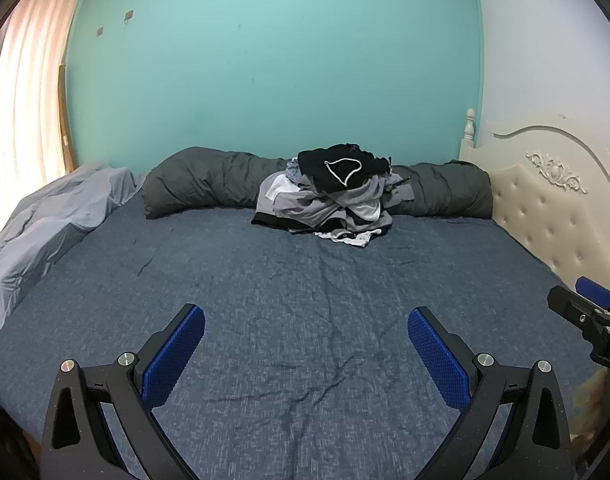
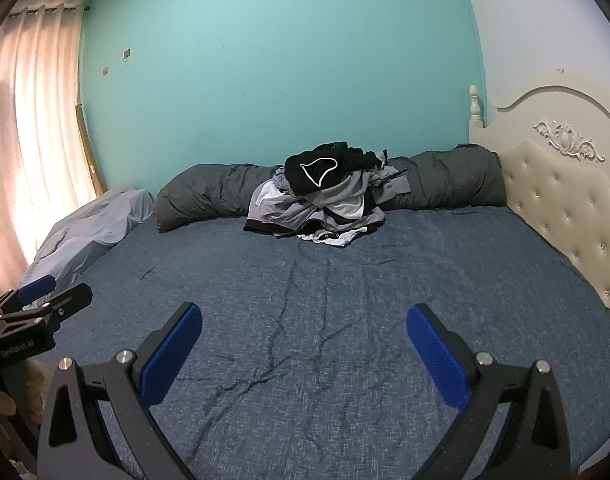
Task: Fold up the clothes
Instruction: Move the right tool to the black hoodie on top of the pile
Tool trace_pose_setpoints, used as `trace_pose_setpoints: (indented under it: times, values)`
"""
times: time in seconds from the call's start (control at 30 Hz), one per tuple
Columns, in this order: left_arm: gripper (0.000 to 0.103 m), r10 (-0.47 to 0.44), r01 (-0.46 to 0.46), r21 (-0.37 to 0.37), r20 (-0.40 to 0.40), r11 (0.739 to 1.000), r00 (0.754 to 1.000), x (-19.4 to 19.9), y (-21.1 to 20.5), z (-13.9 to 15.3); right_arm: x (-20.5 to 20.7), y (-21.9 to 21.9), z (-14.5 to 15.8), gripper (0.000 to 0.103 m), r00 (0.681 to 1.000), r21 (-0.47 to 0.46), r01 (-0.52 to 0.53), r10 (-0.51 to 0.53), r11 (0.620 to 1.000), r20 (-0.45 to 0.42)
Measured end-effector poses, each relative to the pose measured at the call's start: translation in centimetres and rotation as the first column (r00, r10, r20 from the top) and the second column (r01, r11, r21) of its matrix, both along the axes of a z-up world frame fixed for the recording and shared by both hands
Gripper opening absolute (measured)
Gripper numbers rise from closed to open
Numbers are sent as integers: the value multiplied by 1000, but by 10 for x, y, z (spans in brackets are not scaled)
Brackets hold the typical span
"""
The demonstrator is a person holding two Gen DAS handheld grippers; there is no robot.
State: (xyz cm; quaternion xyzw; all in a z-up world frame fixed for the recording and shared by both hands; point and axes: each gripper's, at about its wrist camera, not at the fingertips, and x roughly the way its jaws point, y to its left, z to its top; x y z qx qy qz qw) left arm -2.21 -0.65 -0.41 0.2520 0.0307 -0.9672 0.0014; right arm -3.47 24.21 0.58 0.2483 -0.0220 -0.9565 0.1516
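Both the left gripper [image 1: 307, 322] and the right gripper [image 2: 304, 318], black-framed with blue ribbed pads, hover with jaws spread wide and nothing between them, side by side over the near part of the bed's wrinkled, speckled dark blue sheet [image 1: 289, 292]. The heap of unfolded black, grey and white clothes [image 1: 329, 196] sits well apart from them at the far side of the bed, leaning against a long dark grey rolled quilt [image 1: 201, 182] along the turquoise wall [image 1: 273, 60]. A black garment with a white drawstring [image 1: 341, 168] tops the heap.
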Motion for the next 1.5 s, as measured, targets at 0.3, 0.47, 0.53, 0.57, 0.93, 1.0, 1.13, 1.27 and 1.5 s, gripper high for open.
trace_pose_setpoints:
  times: [0.3,0.47,0.53,0.57,0.93,1.0,1.13,1.27,1.5]
  values:
    - [103,-3,2,12,30,1000,1000,-56,-5,-11,-47,-7,4,103,1000,39,-23,23,999,-16]
    - [103,-14,15,-3,35,1000,999,-104,-4,-18,-94,-16,-11,103,999,57,-54,54,997,3]
    - [103,-15,16,-6,33,1000,999,-124,-4,-21,-118,-19,-19,103,998,57,-60,60,997,1]
    - [103,-15,15,2,35,1000,999,-139,-5,-25,-130,-21,-24,103,998,57,-63,64,996,1]
    - [103,-40,34,73,86,997,995,-303,-14,-79,-310,-38,-77,103,995,40,-68,65,997,79]
    - [103,-42,35,75,100,997,994,-329,-15,-87,-335,-45,-83,103,993,44,-85,81,995,86]
    - [103,-33,18,99,147,995,989,-368,-22,-96,-383,-61,-93,102,986,47,-96,88,994,140]
    - [103,-20,4,99,165,995,986,-397,-31,-93,-428,-80,-93,97,980,56,-113,102,992,174]
    - [103,-14,-4,94,192,996,981,-440,-53,-87,-503,-116,-84,97,978,46,-138,129,989,162]
